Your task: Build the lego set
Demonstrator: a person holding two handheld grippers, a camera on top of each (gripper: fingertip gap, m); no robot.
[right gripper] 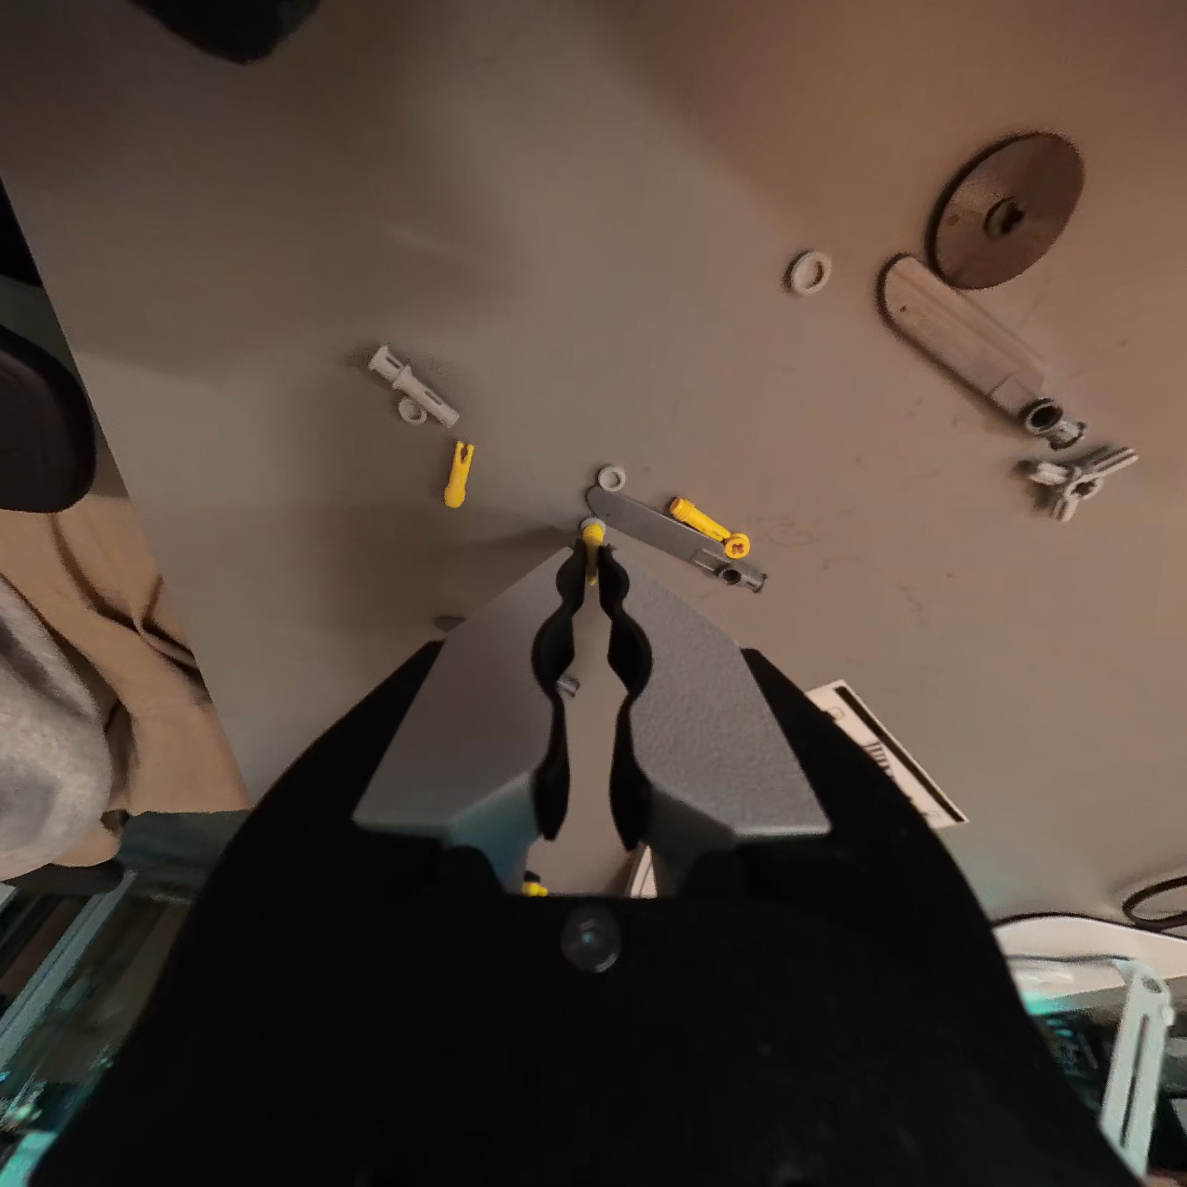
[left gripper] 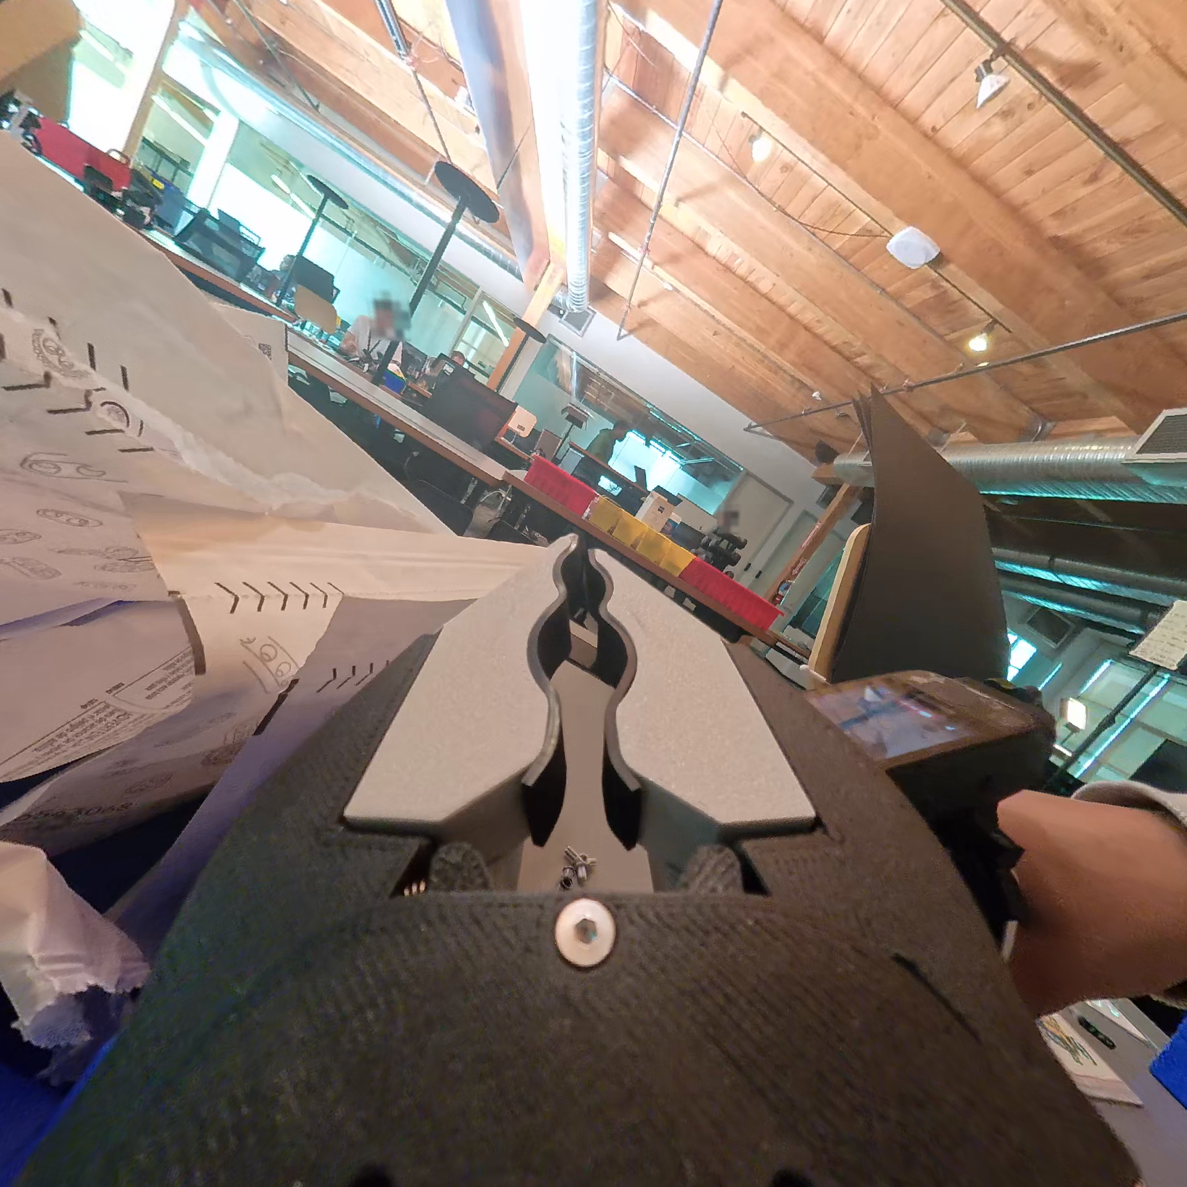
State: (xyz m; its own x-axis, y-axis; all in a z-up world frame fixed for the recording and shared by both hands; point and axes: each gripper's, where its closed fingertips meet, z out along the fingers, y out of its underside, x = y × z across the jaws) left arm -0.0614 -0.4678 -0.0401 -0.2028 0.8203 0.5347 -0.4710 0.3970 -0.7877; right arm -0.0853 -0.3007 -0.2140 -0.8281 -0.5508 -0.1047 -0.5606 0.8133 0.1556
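In the right wrist view my right gripper is shut on a small yellow pin just above the grey table. The pin's tip is at the end of a flat dark grey blade piece. A yellow axle pin lies on that blade. Another yellow pin, a light grey pin and a grey ring lie nearby. My left gripper points up towards the room. Its jaws are nearly closed on a thin dark piece with a light grey part.
A tan blade, a brown disc, a white ring and a grey cross connector lie far right. Torn white paper bags crowd the left. A hand and a black sheet are on the right. The gap from one gripper's tips to the other's is roughly 25 centimeters.
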